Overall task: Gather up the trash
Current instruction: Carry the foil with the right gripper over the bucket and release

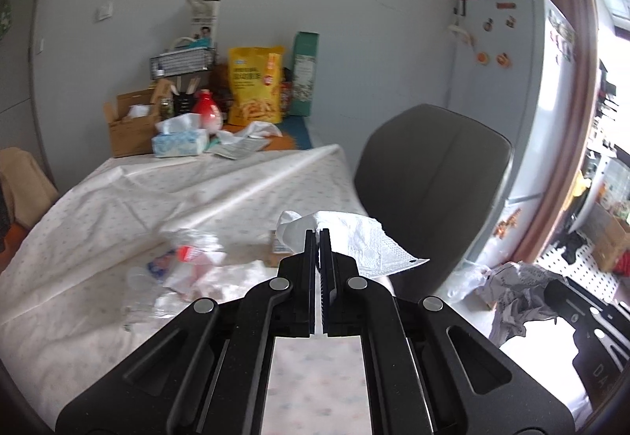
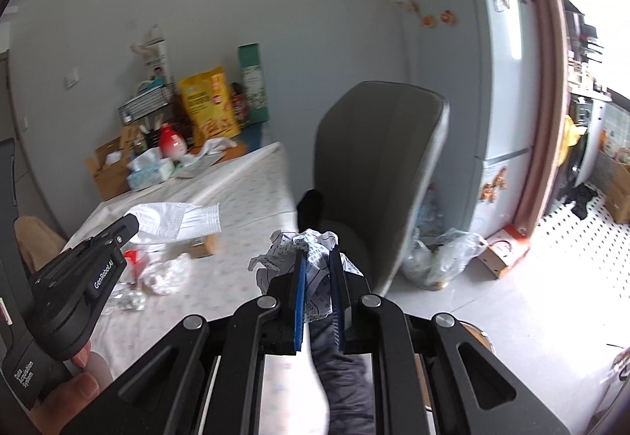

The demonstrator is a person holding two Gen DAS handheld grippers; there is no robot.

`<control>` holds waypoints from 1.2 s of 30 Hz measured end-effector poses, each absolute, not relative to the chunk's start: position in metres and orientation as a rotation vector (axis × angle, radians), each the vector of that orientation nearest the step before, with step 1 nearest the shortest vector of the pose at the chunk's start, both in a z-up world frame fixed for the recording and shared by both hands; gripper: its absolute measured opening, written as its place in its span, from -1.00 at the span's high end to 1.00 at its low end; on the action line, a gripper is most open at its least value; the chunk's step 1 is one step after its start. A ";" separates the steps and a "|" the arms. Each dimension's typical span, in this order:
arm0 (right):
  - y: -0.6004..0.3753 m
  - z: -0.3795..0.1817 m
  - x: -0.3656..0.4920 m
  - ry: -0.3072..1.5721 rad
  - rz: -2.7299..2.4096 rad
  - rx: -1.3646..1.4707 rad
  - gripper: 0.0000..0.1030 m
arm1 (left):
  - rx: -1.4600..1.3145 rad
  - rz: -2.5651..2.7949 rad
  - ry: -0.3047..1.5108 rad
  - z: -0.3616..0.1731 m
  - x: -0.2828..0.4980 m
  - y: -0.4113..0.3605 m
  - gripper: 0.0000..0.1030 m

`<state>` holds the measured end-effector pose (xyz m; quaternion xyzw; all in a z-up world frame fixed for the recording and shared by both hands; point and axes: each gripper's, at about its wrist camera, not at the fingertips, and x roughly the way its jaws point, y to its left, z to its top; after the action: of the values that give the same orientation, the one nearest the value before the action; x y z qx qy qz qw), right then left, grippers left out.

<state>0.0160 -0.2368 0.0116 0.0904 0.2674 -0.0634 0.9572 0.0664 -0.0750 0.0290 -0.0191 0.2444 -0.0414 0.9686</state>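
Trash is gripped by both: a face mask [image 1: 366, 242] by the left gripper [image 1: 319, 234], crumpled paper [image 2: 315, 258] by the right gripper [image 2: 318, 258]. Only the right view shows plastic bags [image 2: 441, 258] on the floor.

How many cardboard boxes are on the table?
2: an open cardboard box at the far end beside the tissues, and a small cardboard box near the trash. More may be hidden.

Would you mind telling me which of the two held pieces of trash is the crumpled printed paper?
It is the one in the right gripper: a crumpled printed paper balled between its fingers. The left gripper holds a flat white face mask.
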 end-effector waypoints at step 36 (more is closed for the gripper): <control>-0.438 -0.102 0.025 0.706 -0.467 0.395 0.73 | 0.201 -0.398 0.703 -0.070 0.117 -0.306 0.94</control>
<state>0.0246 -0.4382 -0.1015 0.1902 0.3403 -0.2253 0.8929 0.1170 -0.3056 -0.0698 0.0978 0.3413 -0.1933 0.9146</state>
